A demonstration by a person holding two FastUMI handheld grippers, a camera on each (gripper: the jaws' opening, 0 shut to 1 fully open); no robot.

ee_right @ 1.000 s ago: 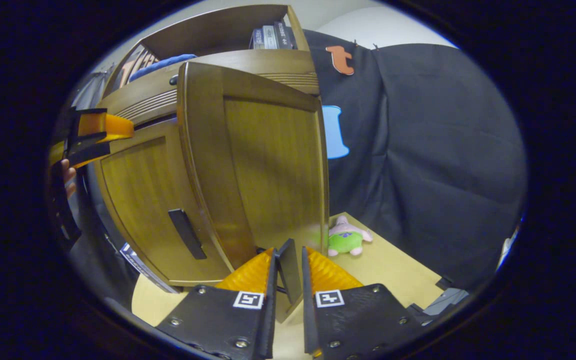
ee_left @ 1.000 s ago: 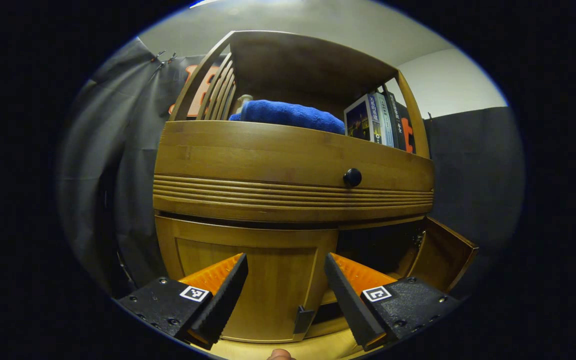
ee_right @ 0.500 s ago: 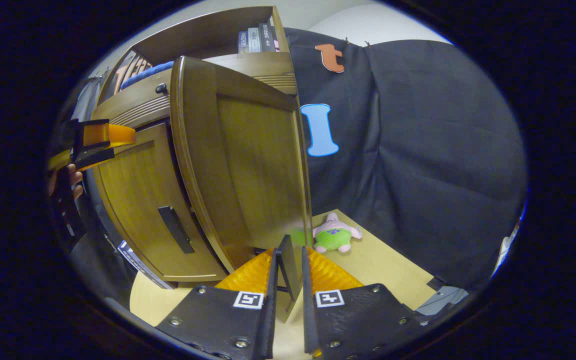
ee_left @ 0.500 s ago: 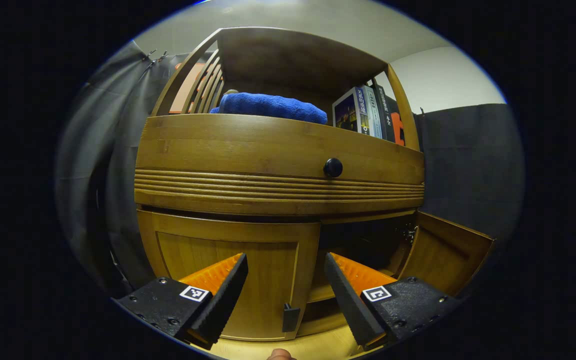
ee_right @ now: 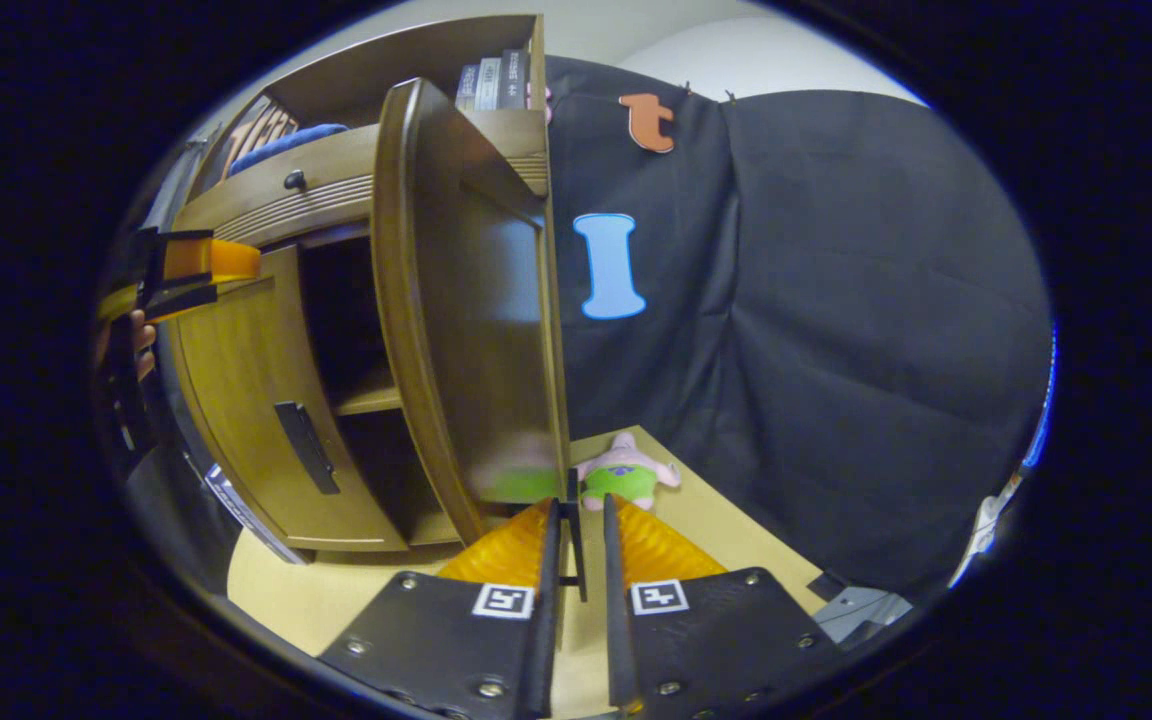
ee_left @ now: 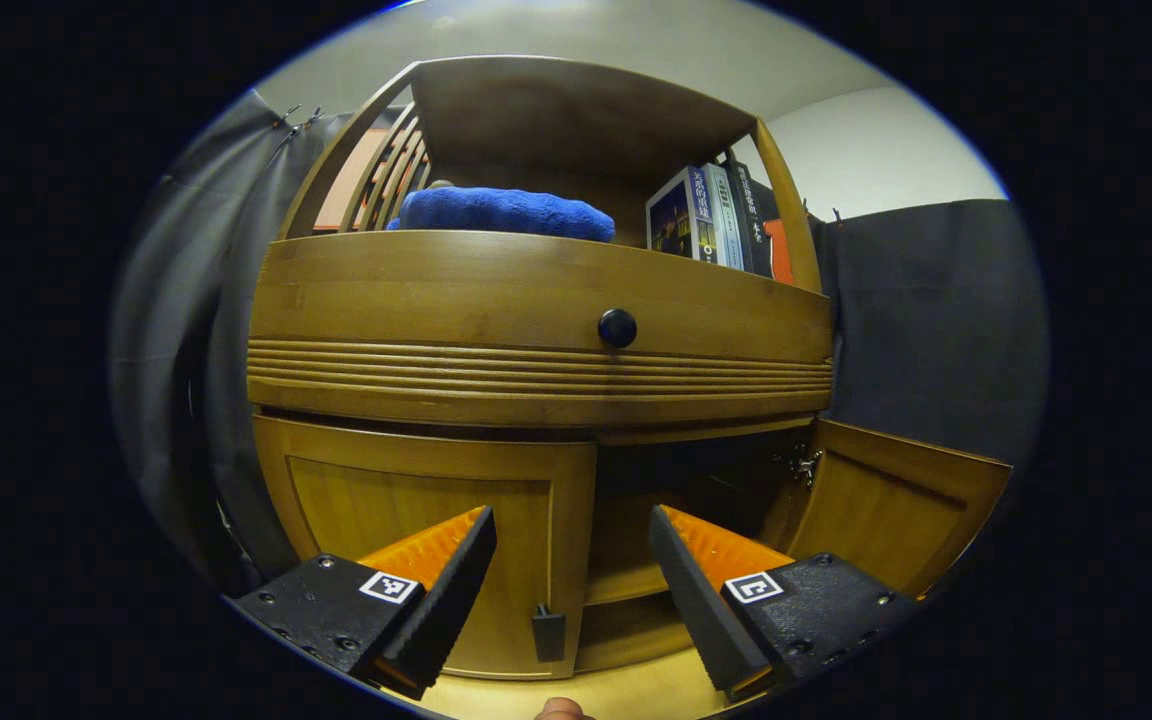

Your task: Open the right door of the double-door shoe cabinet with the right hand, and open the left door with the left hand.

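Observation:
The wooden shoe cabinet (ee_left: 536,300) fills the left gripper view. Its left door (ee_left: 416,510) is closed, with a dark handle (ee_left: 547,632) at its inner edge. My left gripper (ee_left: 571,520) hangs open just in front of that door, a little above the handle, holding nothing. The right door (ee_left: 896,495) stands swung out. In the right gripper view this right door (ee_right: 476,300) is seen nearly edge-on, and my right gripper (ee_right: 577,520) is shut on its thin dark handle (ee_right: 570,485). The left door (ee_right: 256,400) and left gripper (ee_right: 186,270) show at far left.
A drawer with a round black knob (ee_left: 617,328) sits above the doors. A blue towel (ee_left: 501,212) and books (ee_left: 706,215) rest on the top shelf. A pink and green plush toy (ee_right: 626,478) lies on the pale floor (ee_right: 736,540) by the black cloth wall.
My right gripper has pulled the right door farther out, baring the dark inside and a shelf. The left gripper has drifted right, towards the left door's handle, still open.

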